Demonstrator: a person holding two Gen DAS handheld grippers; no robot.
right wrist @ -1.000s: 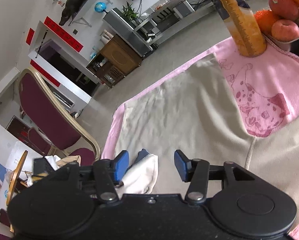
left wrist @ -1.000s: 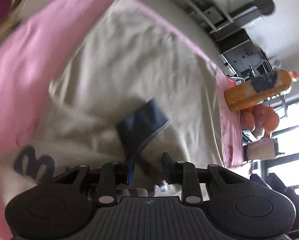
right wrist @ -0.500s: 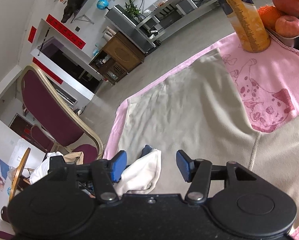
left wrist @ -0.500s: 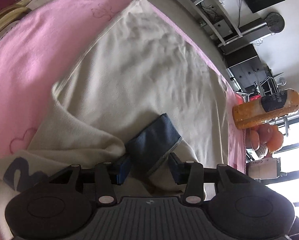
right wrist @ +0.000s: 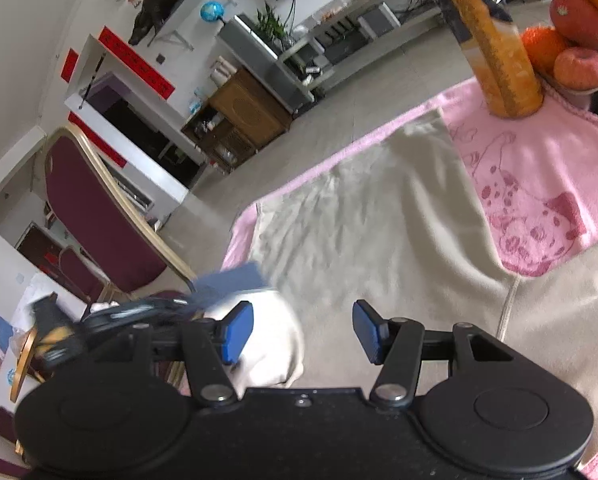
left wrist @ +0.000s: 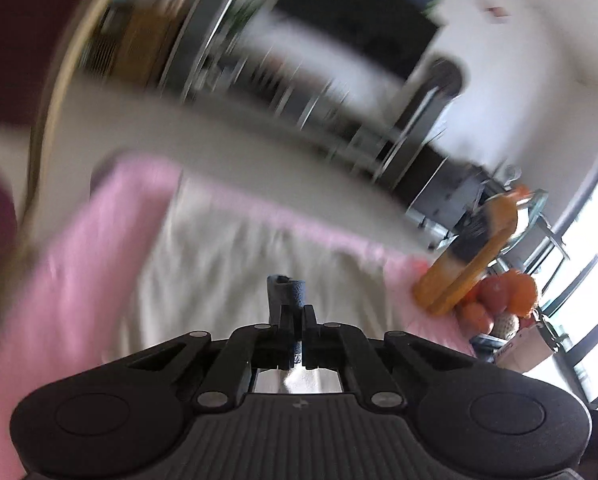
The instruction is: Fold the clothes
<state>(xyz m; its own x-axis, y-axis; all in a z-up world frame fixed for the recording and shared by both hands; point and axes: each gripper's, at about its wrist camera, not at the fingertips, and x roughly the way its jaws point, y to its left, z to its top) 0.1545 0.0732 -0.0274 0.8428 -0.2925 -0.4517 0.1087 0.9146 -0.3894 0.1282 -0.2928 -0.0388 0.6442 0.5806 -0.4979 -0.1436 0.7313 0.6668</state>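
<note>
The main risk, as I judge it, is the cuff (left wrist: pixel 287 290) slipping out of the left gripper (left wrist: pixel 298 320): only a narrow strip of the blue band is pinched, and the left view is badly smeared, which suggests a fast move. A jerk could pull the fabric free and drop the sleeve (right wrist: pixel 267 336) in a heap, spoiling the fold. The bottle (right wrist: pixel 495 44) and fruit (right wrist: pixel 579 36) stand on the blanket (right wrist: pixel 539 184) close to the shirt (right wrist: pixel 379 232), so a wide sweep could knock them over.

The left fingers are closed on the cuff, which sticks up just past their tips. The right gripper (right wrist: pixel 302 332) stands open and holds nothing; the lifted sleeve hangs beside its left finger (right wrist: pixel 237 332) (touching or just apart, I cannot tell). The shirt body lies flat on the blanket ahead of both grippers.
</note>
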